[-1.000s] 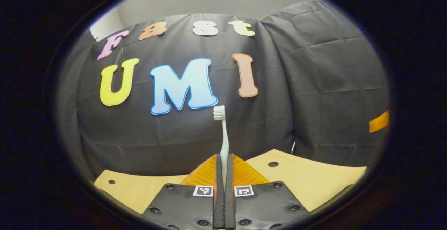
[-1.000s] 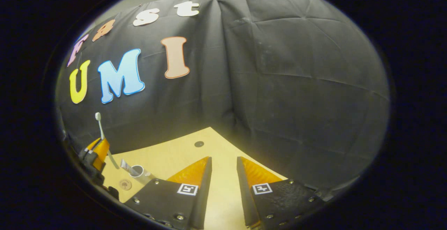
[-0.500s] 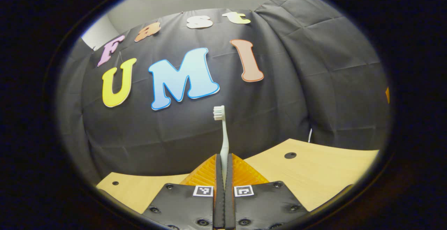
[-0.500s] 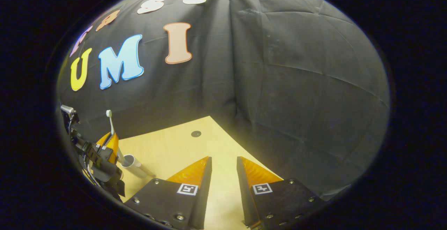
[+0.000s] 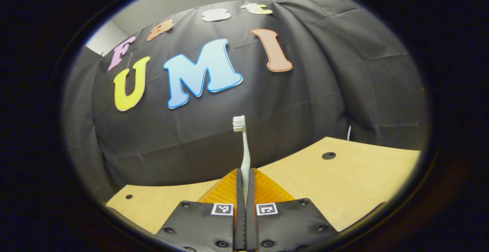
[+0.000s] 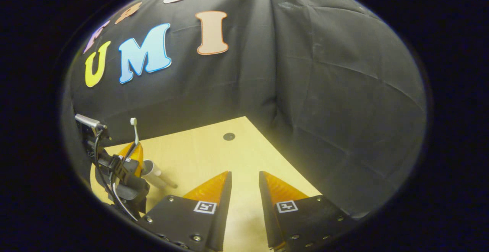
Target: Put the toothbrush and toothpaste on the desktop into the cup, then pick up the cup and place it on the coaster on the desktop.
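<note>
The toothbrush (image 5: 244, 145) is being gripped upright between the closed jaws of the left gripper (image 5: 245, 175), bristles at the top, above the table (image 5: 344, 183). In the right gripper view, that left gripper (image 6: 131, 156) is being held just beside the white cup (image 6: 153, 169), which is standing on the table at the left. The right gripper (image 6: 244, 179) is being held with its jaws narrowly apart and nothing between them, over the table.

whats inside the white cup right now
From the right gripper view, the white cylindrical cup stands on the light wooden desktop, its open mouth looking empty. The left gripper covers its near side, so the interior stays partly hidden.
</note>
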